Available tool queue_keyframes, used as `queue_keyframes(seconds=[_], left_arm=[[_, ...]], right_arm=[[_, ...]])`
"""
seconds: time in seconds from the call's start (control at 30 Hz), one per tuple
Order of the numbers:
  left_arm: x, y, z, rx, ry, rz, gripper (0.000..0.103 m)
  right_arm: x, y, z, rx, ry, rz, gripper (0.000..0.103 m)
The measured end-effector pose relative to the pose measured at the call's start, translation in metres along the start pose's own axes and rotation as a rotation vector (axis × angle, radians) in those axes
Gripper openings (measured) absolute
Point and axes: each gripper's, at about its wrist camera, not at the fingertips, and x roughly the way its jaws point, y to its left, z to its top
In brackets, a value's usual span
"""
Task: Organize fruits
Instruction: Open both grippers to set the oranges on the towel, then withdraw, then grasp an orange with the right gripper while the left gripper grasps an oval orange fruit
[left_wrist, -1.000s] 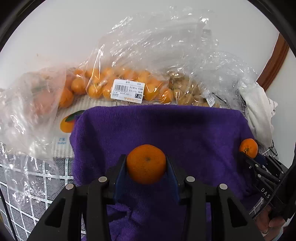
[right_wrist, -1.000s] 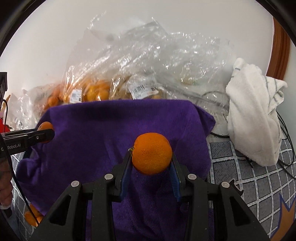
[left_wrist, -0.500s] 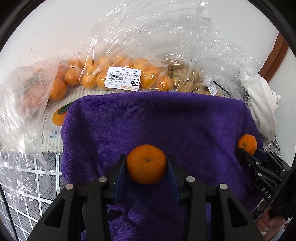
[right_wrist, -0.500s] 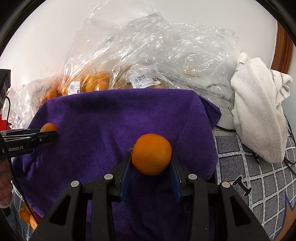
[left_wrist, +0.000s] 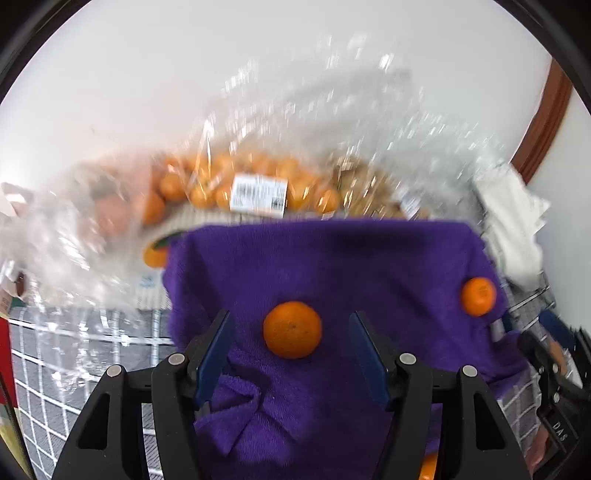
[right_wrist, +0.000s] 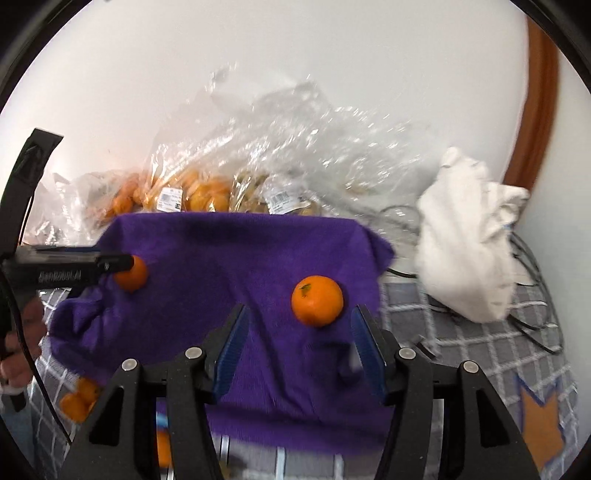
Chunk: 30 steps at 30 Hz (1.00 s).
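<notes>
Both grippers, left (left_wrist: 291, 332) and right (right_wrist: 299, 328), are opening, each releasing a mandarin (left_wrist: 292, 329) onto the purple towel (left_wrist: 332, 266).

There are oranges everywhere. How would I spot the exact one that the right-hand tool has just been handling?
Find the purple towel spread in front of the plastic bags of fruit. Two loose oranges lie on it. Yours is the orange near the towel's right edge, on the white cloth's side, lying free between the right gripper's opening blue-padded jaws; the other orange lies at the towel's left side.
</notes>
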Motion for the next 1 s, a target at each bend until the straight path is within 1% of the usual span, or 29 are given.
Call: queue_keyframes(seconds=[0.07, 0.1, 0.2, 0.23, 0.3, 0.33, 0.37, 0.4, 0.47, 0.53, 0.6, 0.73, 0.87, 0.97, 1.0], left_arm=[[-0.022, 0.004, -0.003, -0.024, -0.045, -0.015, 0.062], [-0.033, 0.006, -0.006, -0.038, -0.062, -0.025, 0.062], [-0.06, 0.008, -0.019, -0.031, -0.067, -0.063, 0.062], [-0.071, 0.008, -0.027, -0.015, -0.079, -0.061, 0.062], [-0.087, 0.008, -0.043, 0.019, -0.11, -0.018, 0.062], [-0.091, 0.008, -0.048, 0.031, -0.112, -0.008, 0.062], [-0.096, 0.009, -0.058, 0.041, -0.107, -0.003, 0.062], [-0.1, 0.011, -0.067, 0.036, -0.101, -0.003, 0.062], [-0.103, 0.015, -0.08, 0.011, -0.092, 0.0, 0.062], [-0.109, 0.02, -0.096, -0.009, -0.08, -0.006, 0.062], [-0.116, 0.026, -0.11, -0.025, -0.077, -0.014, 0.062], [-0.124, 0.029, -0.128, -0.057, -0.056, -0.031, 0.062], [-0.129, 0.03, -0.145, -0.077, -0.064, -0.015, 0.062], [-0.129, 0.028, -0.156, -0.069, -0.07, -0.012, 0.062], [-0.128, 0.026, -0.16, -0.061, -0.076, -0.007, 0.062]], right_arm=[[-0.016, -0.005, -0.005, 0.015, -0.004, -0.013, 0.057], [-0.025, -0.007, -0.011, 0.029, 0.009, 0.007, 0.057], [-0.038, -0.012, -0.027, 0.063, 0.045, 0.053, 0.057], [-0.041, -0.01, -0.036, 0.062, 0.059, 0.06, 0.057], [-0.043, -0.006, -0.05, 0.057, 0.085, 0.075, 0.057], [-0.045, -0.004, -0.059, 0.06, 0.1, 0.089, 0.056], [-0.046, -0.001, -0.066, 0.061, 0.113, 0.112, 0.05], [-0.047, 0.003, -0.073, 0.06, 0.128, 0.136, 0.046], [-0.053, 0.011, -0.086, 0.049, 0.132, 0.149, 0.045], [-0.063, 0.023, -0.101, 0.035, 0.116, 0.167, 0.045], [-0.072, 0.034, -0.112, 0.01, 0.112, 0.22, 0.045], [-0.088, 0.06, -0.132, -0.043, 0.089, 0.288, 0.05], [-0.085, 0.077, -0.149, -0.077, 0.105, 0.319, 0.05], [-0.075, 0.085, -0.16, -0.098, 0.133, 0.292, 0.049], [-0.071, 0.087, -0.164, -0.098, 0.141, 0.287, 0.042]])
